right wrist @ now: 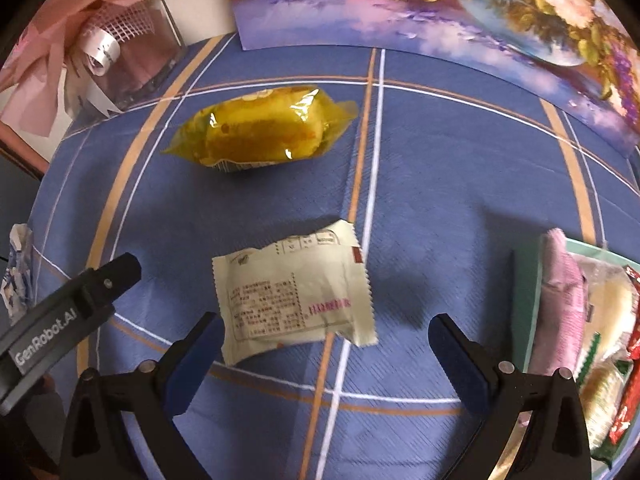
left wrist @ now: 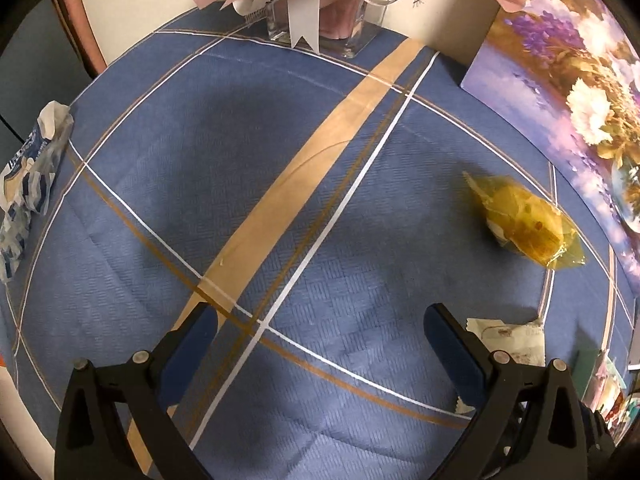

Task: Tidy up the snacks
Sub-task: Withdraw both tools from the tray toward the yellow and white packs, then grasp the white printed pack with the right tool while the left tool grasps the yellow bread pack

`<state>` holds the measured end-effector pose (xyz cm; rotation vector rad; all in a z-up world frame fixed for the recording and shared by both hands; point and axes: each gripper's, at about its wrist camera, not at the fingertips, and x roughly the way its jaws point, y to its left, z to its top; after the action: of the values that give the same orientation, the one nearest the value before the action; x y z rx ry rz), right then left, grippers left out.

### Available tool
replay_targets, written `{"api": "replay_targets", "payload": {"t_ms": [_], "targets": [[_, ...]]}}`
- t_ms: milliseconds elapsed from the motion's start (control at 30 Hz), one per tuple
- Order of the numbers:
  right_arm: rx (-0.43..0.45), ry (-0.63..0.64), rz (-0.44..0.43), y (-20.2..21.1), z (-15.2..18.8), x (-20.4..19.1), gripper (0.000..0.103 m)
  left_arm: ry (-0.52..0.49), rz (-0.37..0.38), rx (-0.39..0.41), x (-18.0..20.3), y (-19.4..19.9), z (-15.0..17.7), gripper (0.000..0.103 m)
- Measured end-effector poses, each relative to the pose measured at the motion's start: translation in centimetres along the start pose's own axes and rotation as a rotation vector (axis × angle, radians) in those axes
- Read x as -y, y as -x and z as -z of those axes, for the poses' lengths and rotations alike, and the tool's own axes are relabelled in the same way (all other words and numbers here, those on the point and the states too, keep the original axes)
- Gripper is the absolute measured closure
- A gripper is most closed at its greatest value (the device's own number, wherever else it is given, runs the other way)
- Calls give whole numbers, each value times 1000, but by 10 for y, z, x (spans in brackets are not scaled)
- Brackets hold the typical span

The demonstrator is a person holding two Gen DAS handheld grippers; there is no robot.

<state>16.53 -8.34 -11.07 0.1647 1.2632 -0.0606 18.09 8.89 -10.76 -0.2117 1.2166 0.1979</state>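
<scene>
A yellow wrapped cake [right wrist: 262,128] lies on the blue checked tablecloth [right wrist: 440,184]; it also shows at the right in the left wrist view [left wrist: 524,220]. A cream snack packet [right wrist: 298,300] lies face down just ahead of my right gripper [right wrist: 324,340], which is open and empty above the cloth. My left gripper [left wrist: 320,332] is open and empty; its body shows at the left of the right wrist view [right wrist: 68,316]. The cream packet peeks out behind its right finger [left wrist: 516,340]. A green tray [right wrist: 524,304] at the right holds several snack packets [right wrist: 600,340].
A blue-white crumpled packet [left wrist: 32,172] lies at the table's left edge. A clear vase with pink ribbon [left wrist: 320,12] stands at the back. A floral picture [right wrist: 460,12] leans along the back right.
</scene>
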Motion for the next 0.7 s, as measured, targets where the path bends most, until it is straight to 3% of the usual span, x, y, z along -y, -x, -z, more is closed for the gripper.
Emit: {"api": "replay_targets", "payload": {"t_ms": [400, 700], "targets": [[26, 80, 62, -19, 1, -27, 0, 2, -6, 1, 0, -2, -5, 0], [61, 47, 37, -5, 5, -11, 20, -7, -3, 3, 4, 2, -2, 0]]}}
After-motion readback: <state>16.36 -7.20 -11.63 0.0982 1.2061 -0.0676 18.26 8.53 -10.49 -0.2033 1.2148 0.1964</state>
